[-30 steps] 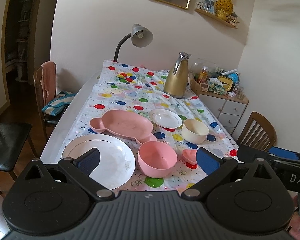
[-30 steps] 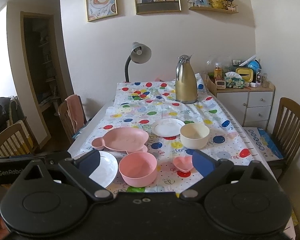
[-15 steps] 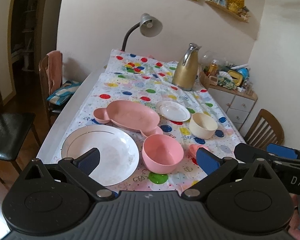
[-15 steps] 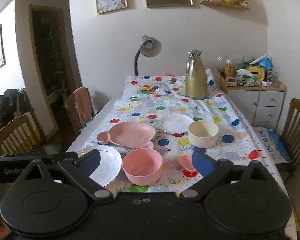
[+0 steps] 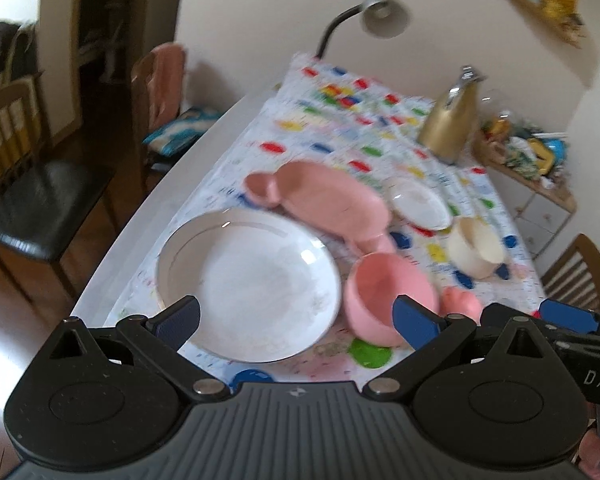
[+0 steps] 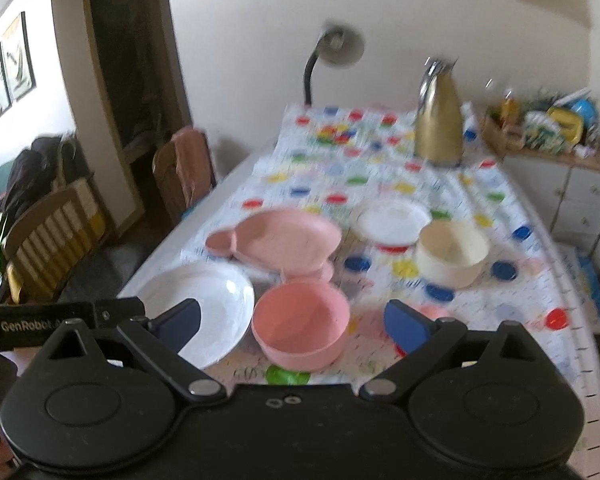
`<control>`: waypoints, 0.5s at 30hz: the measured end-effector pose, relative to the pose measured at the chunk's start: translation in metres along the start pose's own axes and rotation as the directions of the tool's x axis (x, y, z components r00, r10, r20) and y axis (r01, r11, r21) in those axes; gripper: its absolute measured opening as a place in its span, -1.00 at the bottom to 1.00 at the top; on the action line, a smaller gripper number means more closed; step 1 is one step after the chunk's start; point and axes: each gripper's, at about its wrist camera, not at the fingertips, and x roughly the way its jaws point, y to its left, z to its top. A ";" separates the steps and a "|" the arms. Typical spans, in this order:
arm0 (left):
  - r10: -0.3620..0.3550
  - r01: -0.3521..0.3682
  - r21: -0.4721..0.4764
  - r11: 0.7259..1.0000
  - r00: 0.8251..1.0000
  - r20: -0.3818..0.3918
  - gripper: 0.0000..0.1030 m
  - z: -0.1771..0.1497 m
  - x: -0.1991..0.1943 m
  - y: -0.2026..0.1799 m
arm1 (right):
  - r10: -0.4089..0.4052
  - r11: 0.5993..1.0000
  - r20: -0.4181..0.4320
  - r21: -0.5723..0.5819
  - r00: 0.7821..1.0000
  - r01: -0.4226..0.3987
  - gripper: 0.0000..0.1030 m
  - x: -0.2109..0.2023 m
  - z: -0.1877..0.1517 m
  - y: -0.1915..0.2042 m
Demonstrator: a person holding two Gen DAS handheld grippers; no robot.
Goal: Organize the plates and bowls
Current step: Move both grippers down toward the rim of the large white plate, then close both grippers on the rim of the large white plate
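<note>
Spotted cloth [image 5: 340, 128] covers the table, where a big white plate [image 5: 248, 284], pink bowl [image 6: 300, 326] and cream bowl [image 6: 452, 252] are spread apart. Nothing is stacked yet. Left gripper [image 5: 296, 316] and right gripper [image 6: 292, 318] are held wide open, empty.

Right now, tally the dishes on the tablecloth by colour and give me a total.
White: 2, large plate and small plate.
Pink: 3, mouse-shaped plate, bowl and small dish.
Cream: 1, bowl.
Total: 6.
</note>
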 end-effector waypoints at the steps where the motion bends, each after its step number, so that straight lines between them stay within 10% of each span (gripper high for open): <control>1: 0.011 -0.012 -0.014 1.000 1.000 -0.013 1.00 -0.001 0.006 0.005 | 0.007 1.000 -0.018 -0.012 1.000 -0.007 0.87 0.007 0.000 0.002; 15: 0.067 -0.117 -0.231 0.966 0.974 -0.216 0.99 0.020 0.080 0.063 | 0.069 0.991 -0.309 -0.086 0.948 -0.100 0.55 0.140 0.054 0.032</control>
